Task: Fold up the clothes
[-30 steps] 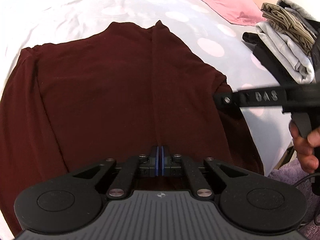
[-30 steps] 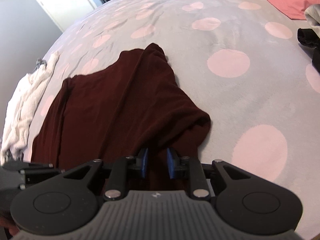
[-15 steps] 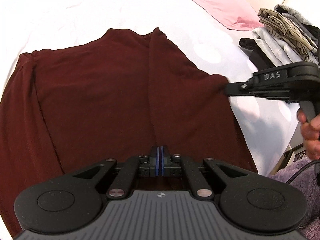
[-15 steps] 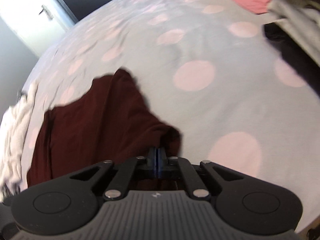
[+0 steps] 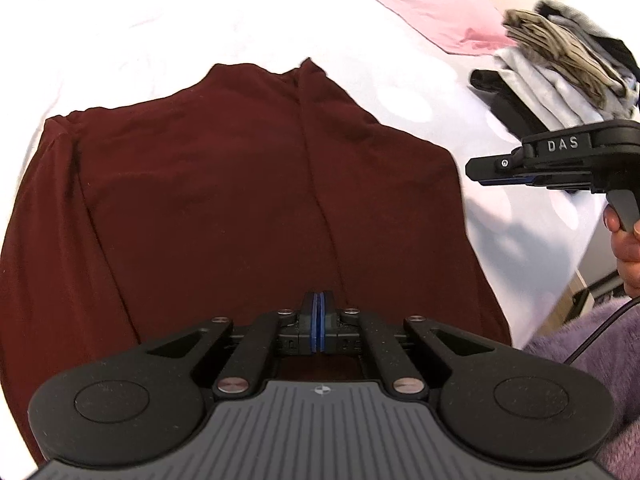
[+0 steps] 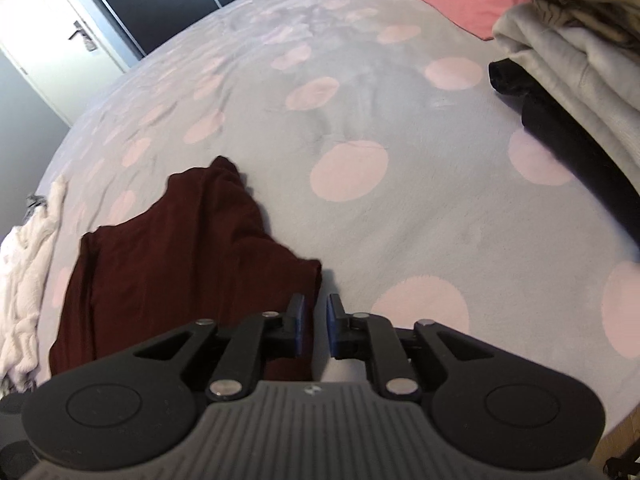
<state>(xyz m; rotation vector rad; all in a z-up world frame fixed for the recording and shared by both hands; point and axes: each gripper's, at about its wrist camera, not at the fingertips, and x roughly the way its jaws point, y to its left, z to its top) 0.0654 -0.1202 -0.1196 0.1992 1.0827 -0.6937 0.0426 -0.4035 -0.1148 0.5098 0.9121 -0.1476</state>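
Note:
A dark maroon garment (image 5: 224, 200) lies spread on the dotted bed cover (image 6: 360, 128). My left gripper (image 5: 319, 320) is shut at the garment's near edge, and a long crease runs from its pads to the far hem. In the left wrist view my right gripper (image 5: 474, 168) hovers just off the garment's right side, held by a hand (image 5: 626, 240). Seen from its own camera, the right gripper (image 6: 314, 328) has its jaws a little apart and opening, with nothing between them. The garment's corner (image 6: 308, 272) lies just left of its left pad.
A stack of folded clothes (image 5: 560, 76), (image 6: 568, 64) sits at the right edge of the bed, beside a pink pillow (image 5: 420, 4). A white crumpled cloth (image 6: 24, 280) lies at the far left. A purple fuzzy fabric (image 5: 592, 364) shows at the near right.
The right gripper shut on the garment's right corner, drew it outward, then let go and pulled away to the right. The left gripper stayed put.

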